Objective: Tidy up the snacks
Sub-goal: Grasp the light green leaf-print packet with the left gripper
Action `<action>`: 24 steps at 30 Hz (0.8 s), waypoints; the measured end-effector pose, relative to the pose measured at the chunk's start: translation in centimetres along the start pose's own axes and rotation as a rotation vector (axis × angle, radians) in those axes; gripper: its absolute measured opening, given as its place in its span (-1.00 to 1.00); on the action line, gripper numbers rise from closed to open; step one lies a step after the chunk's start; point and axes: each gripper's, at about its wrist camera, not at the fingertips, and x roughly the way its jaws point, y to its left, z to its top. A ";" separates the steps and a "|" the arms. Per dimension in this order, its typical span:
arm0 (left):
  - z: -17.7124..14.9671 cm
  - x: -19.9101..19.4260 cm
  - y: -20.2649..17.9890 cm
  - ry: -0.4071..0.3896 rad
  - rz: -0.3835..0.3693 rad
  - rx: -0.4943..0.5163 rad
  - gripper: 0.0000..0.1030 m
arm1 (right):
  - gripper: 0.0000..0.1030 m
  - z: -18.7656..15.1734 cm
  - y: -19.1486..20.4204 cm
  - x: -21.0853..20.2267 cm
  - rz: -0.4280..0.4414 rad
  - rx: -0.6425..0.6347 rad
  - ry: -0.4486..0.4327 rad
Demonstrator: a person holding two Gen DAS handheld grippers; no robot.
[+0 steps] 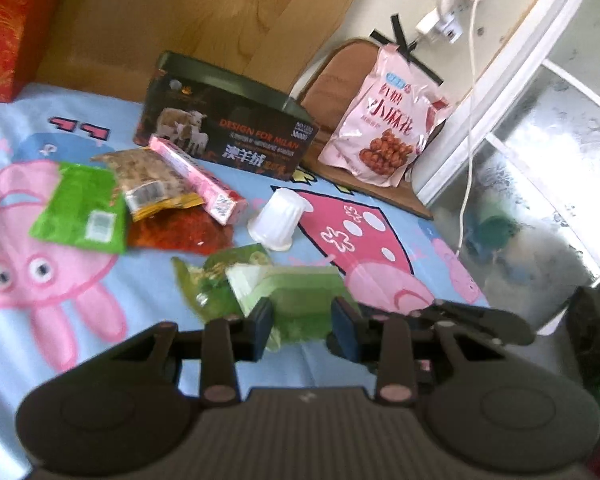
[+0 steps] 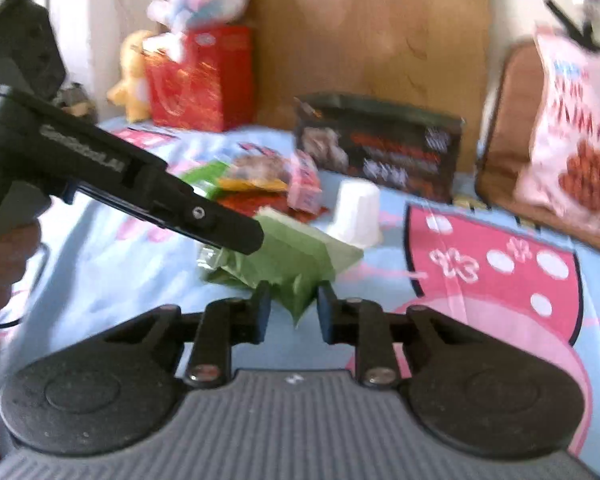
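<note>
In the left wrist view, the left claw (image 1: 302, 326) sits at lower centre with its pads a little apart, straddling a pale green snack packet (image 1: 296, 296); whether the pads press on it is unclear through the blur. In the right wrist view, the right claw (image 2: 293, 314) likewise stands partly apart around a corner of the same green packet (image 2: 296, 256), and contact cannot be told. The packet lies on a blue cartoon bedsheet (image 1: 16, 352). Above it stands a white jelly cup (image 1: 278, 218), upside down. At centre left lies a heap of wrappers with a pink stick box (image 1: 198, 178), in front of a dark carton (image 1: 228, 128). A pink snack bag (image 1: 384, 136) leans at upper right.
</note>
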 end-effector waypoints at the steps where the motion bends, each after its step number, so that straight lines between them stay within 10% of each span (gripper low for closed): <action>1: -0.5 -0.5 0.2 -0.007 0.008 0.003 -0.38 | -0.47 -0.1 0.5 -0.4 0.010 -0.019 -0.016; 19: -2.3 -3.8 3.8 -0.049 0.035 -0.114 -0.25 | -0.42 0.3 4.7 1.2 0.112 -0.047 0.030; 24: -2.3 -4.6 4.9 -0.062 0.031 -0.142 -0.25 | -0.10 -0.3 3.2 0.4 0.114 0.036 0.052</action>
